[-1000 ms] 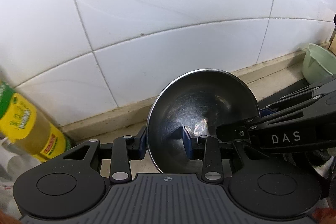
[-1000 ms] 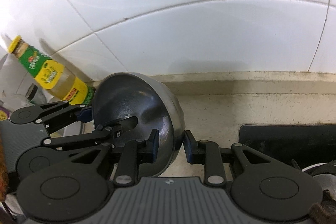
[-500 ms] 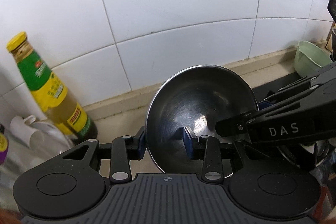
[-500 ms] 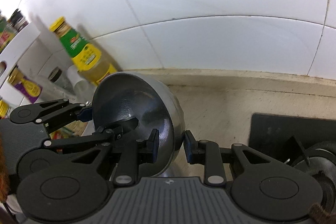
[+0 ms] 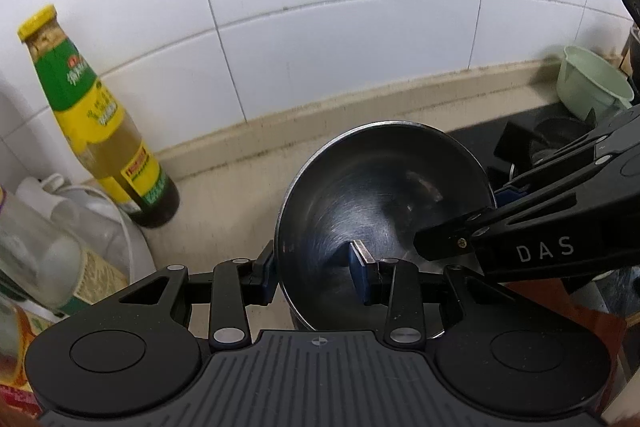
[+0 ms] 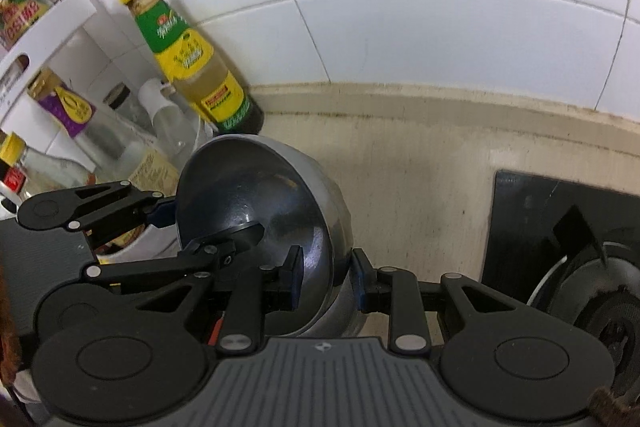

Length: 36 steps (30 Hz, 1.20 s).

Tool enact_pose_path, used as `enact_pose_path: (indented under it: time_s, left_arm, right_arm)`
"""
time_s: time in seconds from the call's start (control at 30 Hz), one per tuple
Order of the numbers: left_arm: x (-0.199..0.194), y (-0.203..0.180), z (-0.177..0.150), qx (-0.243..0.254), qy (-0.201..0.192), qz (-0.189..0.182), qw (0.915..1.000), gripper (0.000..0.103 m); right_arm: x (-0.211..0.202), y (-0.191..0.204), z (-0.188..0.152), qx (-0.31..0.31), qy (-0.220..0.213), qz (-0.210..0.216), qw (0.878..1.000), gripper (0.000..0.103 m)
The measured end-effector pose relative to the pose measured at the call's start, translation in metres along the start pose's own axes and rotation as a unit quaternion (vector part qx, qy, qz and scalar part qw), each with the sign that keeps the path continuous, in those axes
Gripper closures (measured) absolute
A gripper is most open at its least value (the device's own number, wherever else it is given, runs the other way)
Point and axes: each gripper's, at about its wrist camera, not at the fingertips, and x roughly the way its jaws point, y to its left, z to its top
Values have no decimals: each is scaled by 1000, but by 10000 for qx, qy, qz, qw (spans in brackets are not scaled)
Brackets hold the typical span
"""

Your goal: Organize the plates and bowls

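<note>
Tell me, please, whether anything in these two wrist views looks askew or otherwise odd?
The steel bowl is tipped up on edge, opening sideways rather than up. Both tools straddle its rim at once: the left tool and the right tool. Grime streaks the counter's back ledge. Nothing looks spilled or broken.

Both wrist cameras sit close behind their jaws, looking down toward the white tiled wall (image 5: 320, 7), sharing the tilted steel bowl (image 5: 380, 195), sauce bottle (image 6: 192, 63) and beige table (image 6: 420, 147).

"DAS" in white on right gripper (image 5: 544, 251) arm; bottle labels unreadable.
</note>
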Motion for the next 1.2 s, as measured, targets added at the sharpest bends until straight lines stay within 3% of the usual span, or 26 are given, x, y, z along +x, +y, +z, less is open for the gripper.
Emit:
enact_pose_path:
  time_s: [0.87,1.2]
  left_arm:
    - [6,-2,-18,240,463,-179,9985,56]
    - [14,3,-18,191,555,-253,9980,50]
  right_arm:
    - [19,6,-14,-44,756,41,9971,79]
    - [22,15,-8,-352,882,-117,9954,78]
